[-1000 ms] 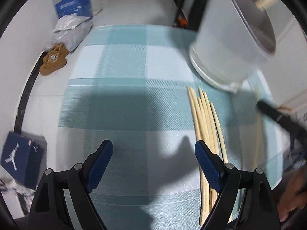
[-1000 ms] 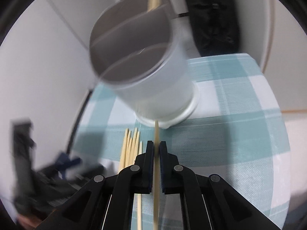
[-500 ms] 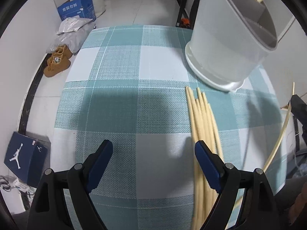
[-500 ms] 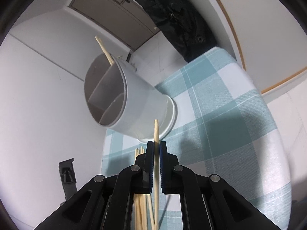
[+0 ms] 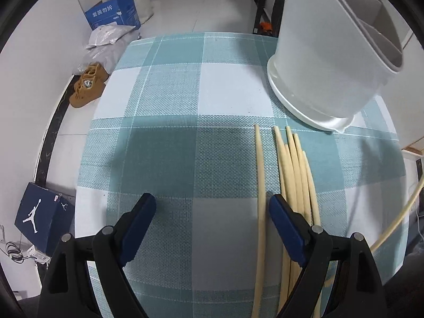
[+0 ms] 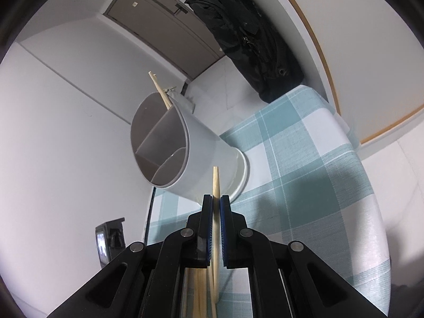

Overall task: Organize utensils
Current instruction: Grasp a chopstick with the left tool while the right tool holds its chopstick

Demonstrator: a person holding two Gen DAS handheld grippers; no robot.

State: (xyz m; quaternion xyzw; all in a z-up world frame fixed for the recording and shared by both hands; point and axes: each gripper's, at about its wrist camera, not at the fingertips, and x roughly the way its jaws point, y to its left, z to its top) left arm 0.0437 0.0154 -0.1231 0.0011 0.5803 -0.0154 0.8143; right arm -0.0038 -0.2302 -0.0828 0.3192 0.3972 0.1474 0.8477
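Note:
A white utensil holder [image 5: 331, 61] with inner dividers stands at the far right of the checked cloth; in the right wrist view the holder [image 6: 185, 148] has chopsticks [image 6: 160, 90] sticking out of its far compartment. Several bamboo chopsticks [image 5: 291, 175] lie side by side on the cloth. My left gripper [image 5: 212, 209] hangs open above the cloth, its right finger over the bundle and one chopstick [image 5: 261, 185] lying between the jaws. My right gripper [image 6: 216, 201] is shut on a single chopstick [image 6: 216, 182], whose tip points toward the holder's base. That chopstick [image 5: 397, 220] curves in at the right edge.
The table wears a teal and white checked cloth [image 5: 201, 84]. On the floor left lie brown shoes [image 5: 88, 84], plastic bags [image 5: 106, 34], a blue carton [image 5: 114, 13] and a dark shoebox [image 5: 39, 217]. A black bag [image 6: 251, 34] rests against the wall beyond the table.
My right gripper has lifted and rolled with its chopstick, so the holder now looks farther off and tilted. The left gripper shifted slightly so one chopstick now lies between its jaws.

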